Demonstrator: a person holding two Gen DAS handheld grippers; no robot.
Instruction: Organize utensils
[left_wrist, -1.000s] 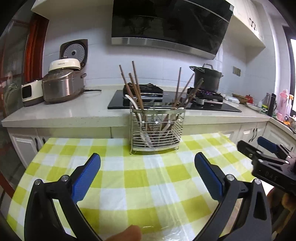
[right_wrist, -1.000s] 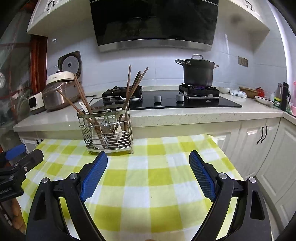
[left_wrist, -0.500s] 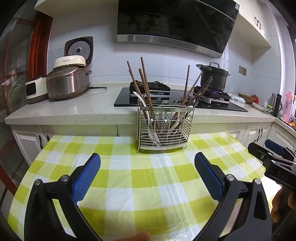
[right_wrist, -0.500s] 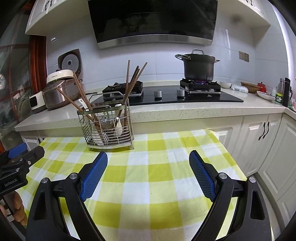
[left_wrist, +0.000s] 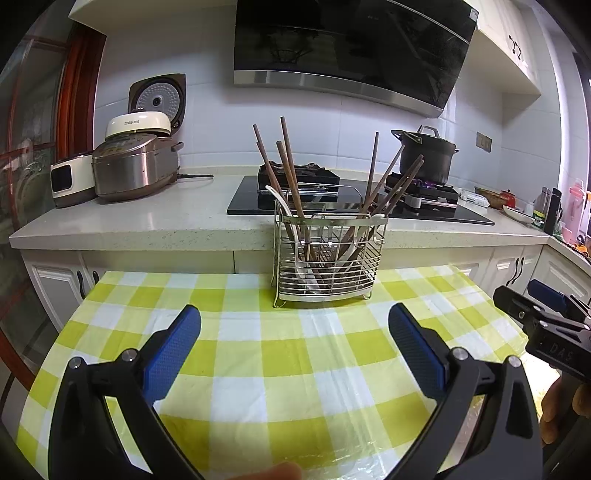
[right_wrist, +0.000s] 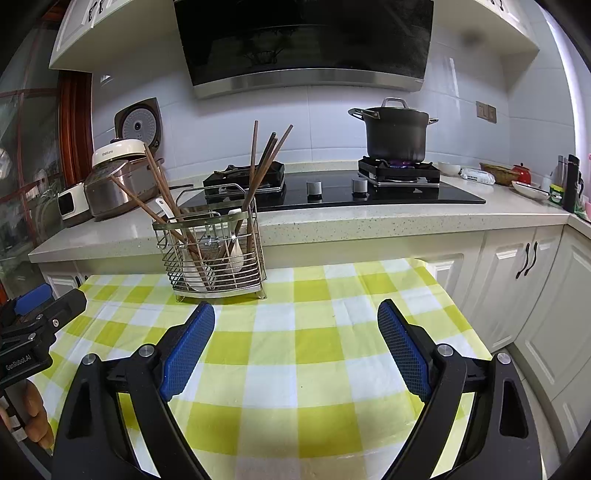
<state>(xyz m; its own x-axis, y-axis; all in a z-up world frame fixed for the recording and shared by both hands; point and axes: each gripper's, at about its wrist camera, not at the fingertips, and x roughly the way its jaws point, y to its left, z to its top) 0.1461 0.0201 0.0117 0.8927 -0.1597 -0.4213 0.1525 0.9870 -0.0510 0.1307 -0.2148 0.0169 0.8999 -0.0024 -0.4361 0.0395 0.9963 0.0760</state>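
Note:
A wire utensil basket (left_wrist: 328, 256) (right_wrist: 212, 254) stands at the far edge of the table. It holds several brown chopsticks (left_wrist: 291, 170) (right_wrist: 266, 162) and white spoons (left_wrist: 286, 210) (right_wrist: 234, 251), leaning out to both sides. My left gripper (left_wrist: 294, 325) hovers open over the yellow checked tablecloth (left_wrist: 280, 354), short of the basket, with nothing between its blue pads. My right gripper (right_wrist: 295, 321) is open too, with the basket ahead to its left. Each gripper shows at the edge of the other's view, the right gripper (left_wrist: 543, 317) and the left gripper (right_wrist: 33, 314).
Behind the table runs a counter (left_wrist: 155, 218) with rice cookers (left_wrist: 135, 166), a black hob (right_wrist: 332, 192) and a dark pot (right_wrist: 397, 129) over a lit burner. White cabinets (right_wrist: 517, 280) stand to the right. A hand (right_wrist: 35, 417) holds the left gripper.
Both grippers have drawn back and risen a little, so the basket looks smaller and lower in the views. Both stay open and hold nothing.

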